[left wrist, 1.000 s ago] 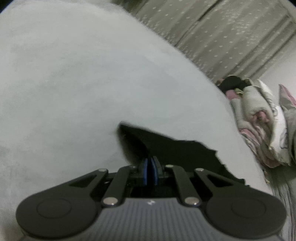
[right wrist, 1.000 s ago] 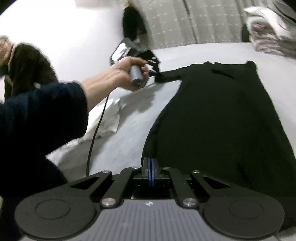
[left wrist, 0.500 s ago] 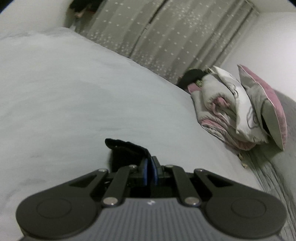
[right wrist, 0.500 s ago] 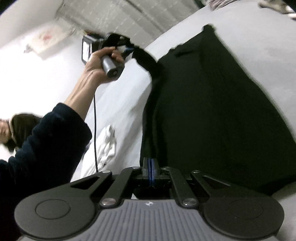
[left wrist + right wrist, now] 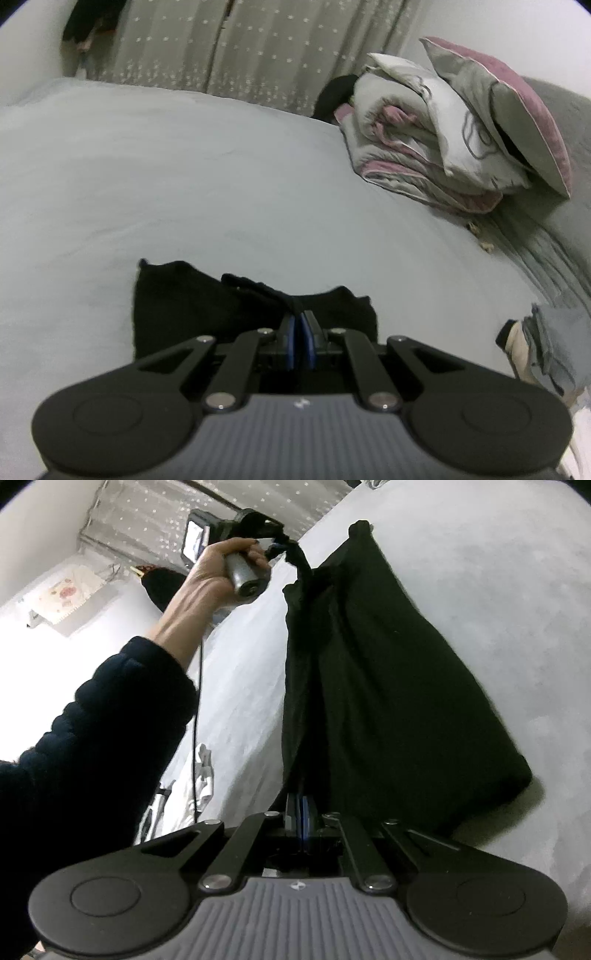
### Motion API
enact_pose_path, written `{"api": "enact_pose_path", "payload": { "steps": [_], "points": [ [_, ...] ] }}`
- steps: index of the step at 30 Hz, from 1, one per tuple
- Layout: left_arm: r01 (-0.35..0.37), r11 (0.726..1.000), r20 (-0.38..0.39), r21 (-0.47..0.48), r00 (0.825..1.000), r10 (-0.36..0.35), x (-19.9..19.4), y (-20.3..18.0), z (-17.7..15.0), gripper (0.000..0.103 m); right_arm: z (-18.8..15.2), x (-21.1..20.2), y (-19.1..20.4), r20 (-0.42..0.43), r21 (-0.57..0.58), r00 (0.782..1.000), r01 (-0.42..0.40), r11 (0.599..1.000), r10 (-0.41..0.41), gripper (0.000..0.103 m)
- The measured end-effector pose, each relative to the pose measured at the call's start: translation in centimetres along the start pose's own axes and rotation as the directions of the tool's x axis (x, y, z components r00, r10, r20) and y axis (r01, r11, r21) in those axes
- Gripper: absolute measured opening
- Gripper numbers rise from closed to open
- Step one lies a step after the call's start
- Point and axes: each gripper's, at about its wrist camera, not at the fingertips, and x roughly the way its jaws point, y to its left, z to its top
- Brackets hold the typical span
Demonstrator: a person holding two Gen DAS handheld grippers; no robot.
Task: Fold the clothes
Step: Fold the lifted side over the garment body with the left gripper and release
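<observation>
The bed carries the garment, a black piece lying lengthwise on the grey cover, with one long edge raised off the cover by the two grippers. The far part of that edge hangs from the left gripper, held high in the person's hand; the near part runs into the right gripper.

Both grippers are clamped tight on cloth. In the left wrist view, the left gripper's pads pinch a thin black fold, with the rest of the garment below.

Step in hand, as judged: carrying the lifted long edge across to lay it on the opposite side.

1. Keep both grips closed until the edge rests flat.
2. Move both grippers together, holding the edge taut between them; slack will produce a crooked fold line.
3. Lower the higher left end to match the right before landing.
4. Align edge to edge, then release.

The bedding stacked at the head is well apart.
</observation>
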Motion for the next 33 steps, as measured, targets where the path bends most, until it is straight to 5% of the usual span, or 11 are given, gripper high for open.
{"api": "enact_pose_path", "payload": {
  "steps": [10,17,18,19,21,24,28,33],
  "points": [
    [-0.013,1.000,0.000,0.005,1.000,0.013,1.1,-1.1,-0.1,0.006,-1.9,-1.0,0.2,0.054,0.030,0.998,0.033,0.999,-0.035,0.004],
    [0.036,0.996,-0.042,-0.081,0.998,-0.040,2.0,-0.1,-0.8,0.009,-3.2,-0.5,3.4,0.100,-0.062,0.994,0.059,0.996,-0.052,0.004],
    [0.048,0.995,-0.054,-0.089,0.997,-0.053,2.0,0.2,-0.8,0.024,-3.4,-0.2,3.6,0.083,-0.065,0.995,0.061,0.996,-0.055,0.004],
    [0.053,0.994,-0.055,-0.092,0.997,-0.059,1.6,0.5,-0.7,0.057,-3.5,0.2,3.5,0.057,-0.056,0.997,0.062,0.997,-0.059,0.005],
    [0.057,0.995,-0.031,-0.078,0.998,-0.060,0.1,1.1,-0.2,0.083,-3.8,0.2,3.3,0.037,-0.047,0.996,0.082,0.996,-0.080,0.005],
    [0.076,0.996,0.019,-0.036,0.997,-0.075,-3.1,2.2,1.0,0.087,-3.5,-0.1,4.2,0.058,-0.080,0.994,0.101,0.992,-0.096,0.010],
    [0.099,0.988,0.091,-0.121,0.992,-0.088,-9.7,6.0,1.8,0.093,-2.7,-0.4,5.8,0.087,-0.115,0.993,0.093,0.989,-0.083,0.017],
    [0.004,0.967,0.050,-0.253,0.999,0.009,-16.8,11.7,-2.4,0.096,0.5,-1.0,7.6,0.107,-0.195,0.991,0.103,0.975,-0.084,0.017]
  ]
}}
